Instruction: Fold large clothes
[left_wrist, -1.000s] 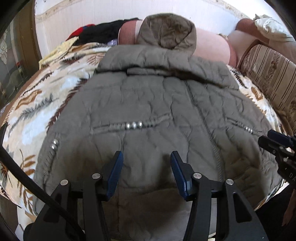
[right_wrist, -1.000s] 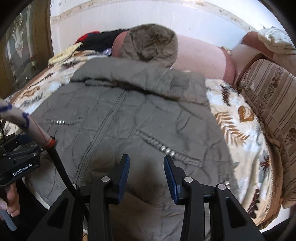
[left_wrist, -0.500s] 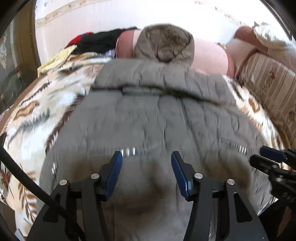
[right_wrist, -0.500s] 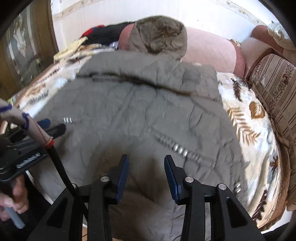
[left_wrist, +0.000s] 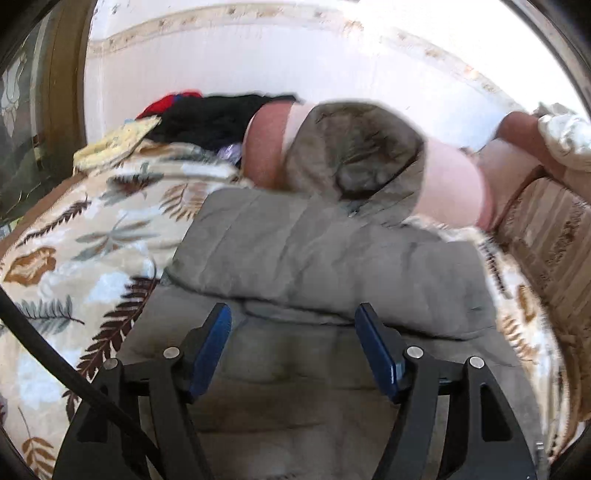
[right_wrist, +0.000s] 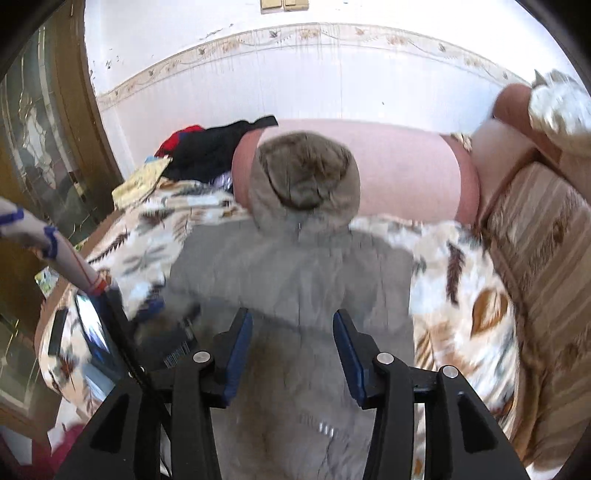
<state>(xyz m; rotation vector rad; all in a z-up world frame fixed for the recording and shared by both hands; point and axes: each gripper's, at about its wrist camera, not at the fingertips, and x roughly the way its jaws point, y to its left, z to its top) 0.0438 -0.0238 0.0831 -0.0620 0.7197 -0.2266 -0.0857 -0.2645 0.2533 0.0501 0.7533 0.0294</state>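
Olive quilted jacket (left_wrist: 332, 266) lies flat on the leaf-print bed (left_wrist: 74, 258), hood at 12 o'clock; the left gripper (left_wrist: 293, 347) hovers spread, empty. Right view: right gripper (right_wrist: 293, 347) also spread; thick padding may slip a shallow pinch.

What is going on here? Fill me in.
A person is working on a grey-green hooded padded jacket spread flat on a leaf-print bed cover. Its hood rests against a pink bolster at the wall end. The left hand-held gripper and the right hand-held gripper are both open and empty above the jacket's body, gripping no fabric. A band of the jacket lies doubled across below the hood; both views are motion-blurred.
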